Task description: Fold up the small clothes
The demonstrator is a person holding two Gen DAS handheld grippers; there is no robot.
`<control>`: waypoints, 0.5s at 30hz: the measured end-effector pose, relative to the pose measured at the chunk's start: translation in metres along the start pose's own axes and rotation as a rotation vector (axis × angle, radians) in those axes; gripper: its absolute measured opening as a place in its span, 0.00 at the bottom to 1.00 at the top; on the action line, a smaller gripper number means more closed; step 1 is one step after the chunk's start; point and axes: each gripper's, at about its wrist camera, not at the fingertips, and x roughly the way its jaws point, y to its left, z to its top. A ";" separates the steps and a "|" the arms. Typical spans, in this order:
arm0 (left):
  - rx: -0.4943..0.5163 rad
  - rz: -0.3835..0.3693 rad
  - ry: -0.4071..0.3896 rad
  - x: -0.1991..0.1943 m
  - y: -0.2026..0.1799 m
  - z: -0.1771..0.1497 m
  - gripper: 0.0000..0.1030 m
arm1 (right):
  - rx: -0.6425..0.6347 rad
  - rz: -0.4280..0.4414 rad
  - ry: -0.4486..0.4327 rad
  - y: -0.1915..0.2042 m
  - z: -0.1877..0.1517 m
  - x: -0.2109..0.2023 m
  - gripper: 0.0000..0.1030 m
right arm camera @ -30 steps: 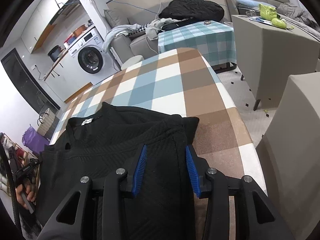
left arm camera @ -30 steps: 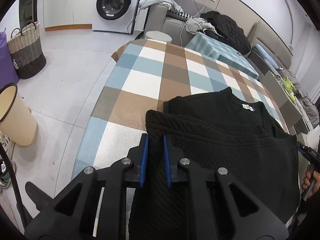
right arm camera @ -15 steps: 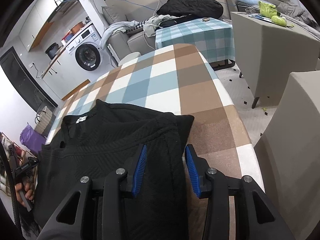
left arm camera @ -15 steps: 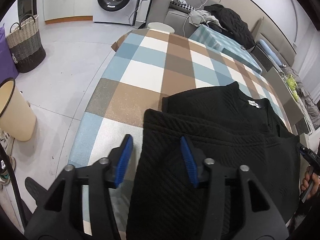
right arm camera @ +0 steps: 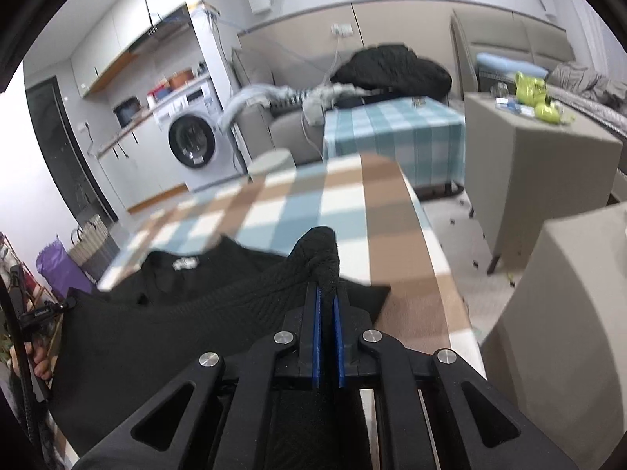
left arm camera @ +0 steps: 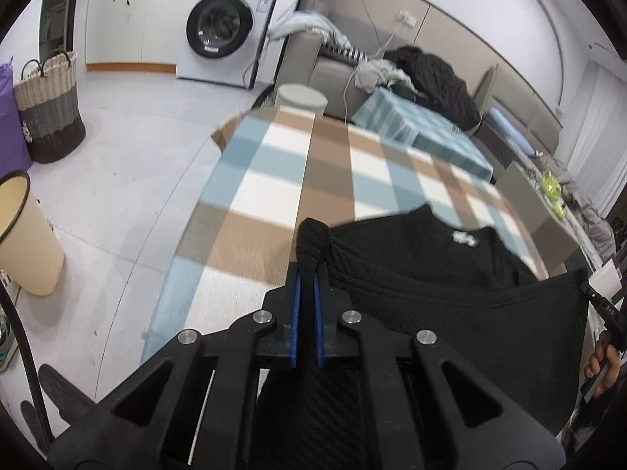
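Each hand-held gripper — left (left arm camera: 307,274), right (right arm camera: 326,293) — is clamped on the black top's (left arm camera: 450,293) bunched corners.

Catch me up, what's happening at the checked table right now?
A person is folding a black knit top on the table with the checked cloth, one handheld tool in each hand. The left tool is shut on a bunched corner of the garment, and the right tool is shut on the opposite corner. Both pinched corners are raised off the cloth, while the collar end with the white label lies flat ahead.
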 end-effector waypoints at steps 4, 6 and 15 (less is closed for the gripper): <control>0.005 0.005 -0.050 -0.009 -0.006 0.024 0.03 | 0.003 0.000 -0.052 0.008 0.025 0.000 0.05; 0.003 0.010 -0.070 -0.008 -0.006 0.039 0.03 | 0.022 0.000 -0.070 0.008 0.039 0.006 0.04; 0.010 0.086 0.046 0.058 -0.002 0.053 0.04 | 0.057 -0.090 0.071 -0.003 0.048 0.091 0.05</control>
